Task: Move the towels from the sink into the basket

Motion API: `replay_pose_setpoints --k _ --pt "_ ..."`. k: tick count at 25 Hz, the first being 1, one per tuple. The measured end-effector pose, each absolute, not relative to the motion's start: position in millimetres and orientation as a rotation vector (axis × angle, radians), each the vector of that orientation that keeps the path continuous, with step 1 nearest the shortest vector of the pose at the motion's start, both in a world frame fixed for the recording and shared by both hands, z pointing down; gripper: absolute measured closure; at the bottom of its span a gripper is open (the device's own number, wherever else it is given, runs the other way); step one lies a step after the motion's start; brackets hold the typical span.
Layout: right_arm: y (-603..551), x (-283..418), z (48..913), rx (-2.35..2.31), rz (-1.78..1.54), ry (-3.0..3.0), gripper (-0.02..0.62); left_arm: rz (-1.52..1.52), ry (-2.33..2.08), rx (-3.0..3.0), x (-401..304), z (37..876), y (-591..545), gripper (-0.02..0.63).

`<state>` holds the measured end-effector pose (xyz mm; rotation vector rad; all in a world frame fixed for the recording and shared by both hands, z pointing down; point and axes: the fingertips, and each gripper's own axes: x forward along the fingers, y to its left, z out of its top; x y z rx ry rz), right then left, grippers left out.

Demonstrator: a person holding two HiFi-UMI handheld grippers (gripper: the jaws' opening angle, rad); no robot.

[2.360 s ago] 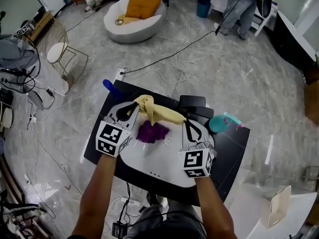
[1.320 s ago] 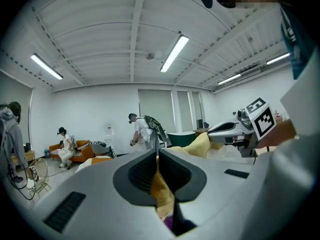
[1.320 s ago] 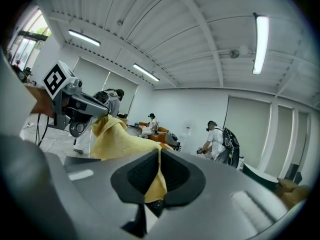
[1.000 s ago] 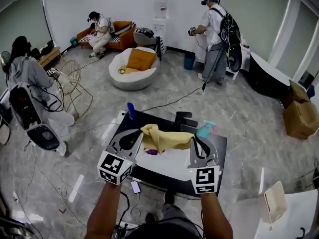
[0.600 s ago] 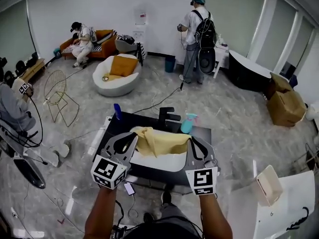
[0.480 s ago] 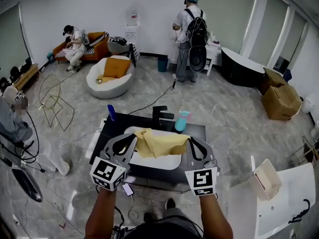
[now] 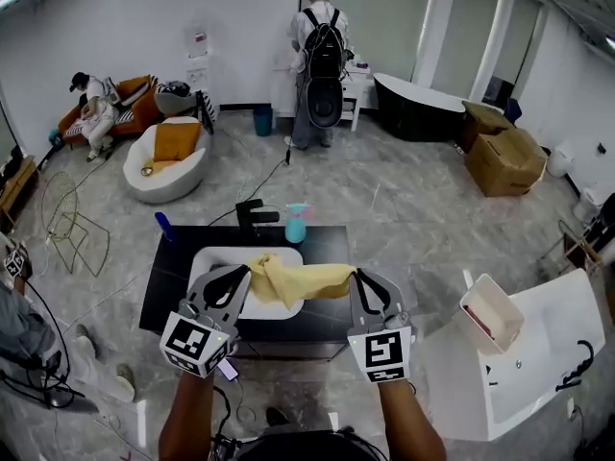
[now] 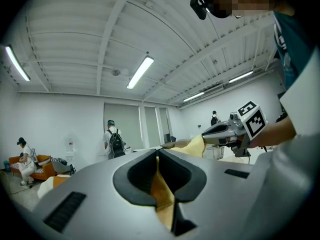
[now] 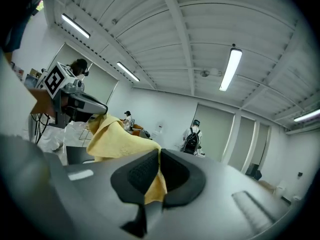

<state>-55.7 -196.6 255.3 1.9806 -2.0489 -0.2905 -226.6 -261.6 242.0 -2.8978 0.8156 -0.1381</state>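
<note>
A yellow towel [image 7: 300, 279] hangs stretched between my two grippers, above the front of the white sink [image 7: 213, 258]. My left gripper [image 7: 246, 276] is shut on the towel's left end and my right gripper [image 7: 356, 279] on its right end. In the left gripper view, yellow cloth [image 8: 160, 193] is pinched between the dark pads, and the right gripper [image 8: 226, 130] shows beyond. In the right gripper view, the towel [image 9: 118, 144] runs from the closed jaws to the left gripper [image 9: 76, 102]. A pale basket [image 7: 491, 314] stands on the white table at right. No other towel shows in the sink.
The sink sits in a black counter [image 7: 323, 307] with a black tap [image 7: 251, 215], a teal spray bottle [image 7: 295, 225] and a blue bottle [image 7: 164, 226]. The white table [image 7: 524, 373] lies at lower right. Several people, a sofa, cardboard boxes and floor cables are farther off.
Both grippers have lifted the yellow towel off the sink and carried it rightward. The view has swung right, bringing in the basket and white table. The purple towel seen earlier is out of sight.
</note>
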Motion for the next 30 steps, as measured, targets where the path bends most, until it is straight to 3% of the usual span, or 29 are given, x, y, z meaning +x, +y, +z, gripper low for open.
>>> replay_pose_setpoints --k 11,30 --pt "-80 82 272 2.108 -0.208 -1.91 0.572 -0.166 0.579 -2.964 -72 257 -171 0.586" --pt "93 233 272 2.253 -0.195 -1.838 0.572 -0.217 0.395 -2.909 92 250 -15 0.586"
